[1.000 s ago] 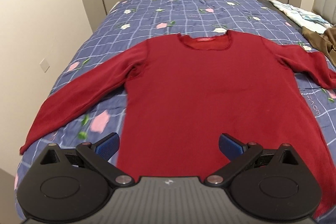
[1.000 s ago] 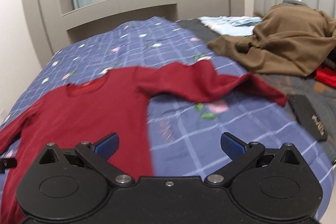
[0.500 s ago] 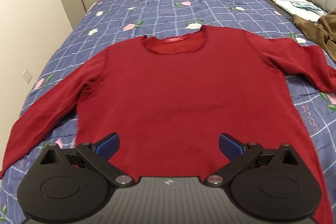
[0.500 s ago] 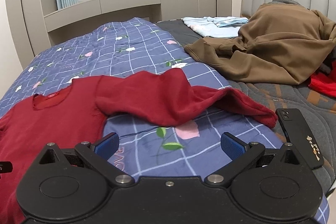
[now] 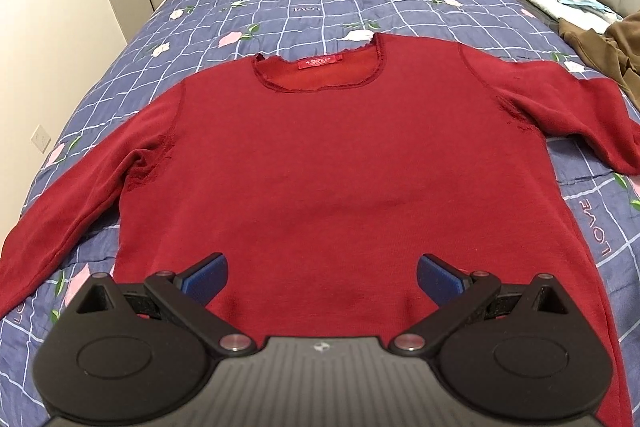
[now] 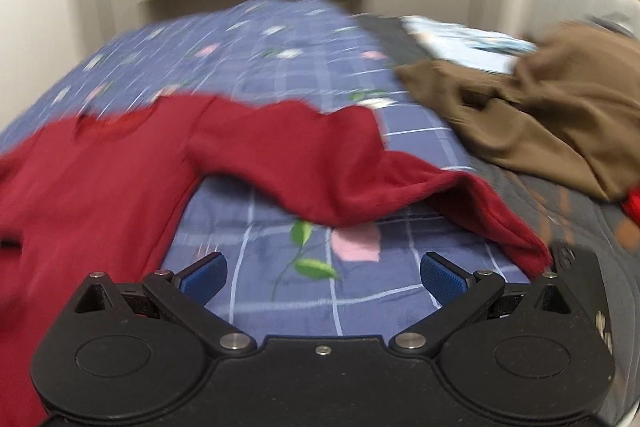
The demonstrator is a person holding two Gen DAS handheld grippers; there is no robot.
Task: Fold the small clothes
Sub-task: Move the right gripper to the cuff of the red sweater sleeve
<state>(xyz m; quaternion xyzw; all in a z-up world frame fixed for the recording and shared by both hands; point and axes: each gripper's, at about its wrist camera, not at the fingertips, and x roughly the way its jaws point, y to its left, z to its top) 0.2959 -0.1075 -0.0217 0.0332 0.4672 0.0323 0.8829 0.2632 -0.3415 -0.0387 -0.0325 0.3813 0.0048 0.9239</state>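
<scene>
since 0.5 s ago the left view sits closer to the sweater (image 5: pixel 340 163): collar and red label look bigger, hem fills more of the lower frame. right view is now motion-blurred and sits lower and nearer the right sleeve (image 6: pixel 328 163); the phone (image 6: pixel 576 263) is now right at the gripper's edge.

left gripper (image 5: pixel 322 277) hovers over the sweater's lower hem, roughly centred on the body, fingers spread wide, holding nothing. right gripper (image 6: pixel 322 277) hovers over bare quilt (image 6: pixel 280 75) just below the sleeve, fingers spread wide too, nothing between them; cuff lies just beside its right finger (image 6: pixel 442 277).

sweater lies flat, front up, on the blue checked quilt, collar away from the cameras, both sleeves spread out; right sleeve is bunched and wavy.

brown garment (image 6: pixel 532 115) is heaped to the right, near the sleeve, cannot tell if touching. light blue cloth (image 6: pixel 468 43) beyond it. a bit of bright red fabric (image 6: pixel 632 205) at the right edge.
</scene>
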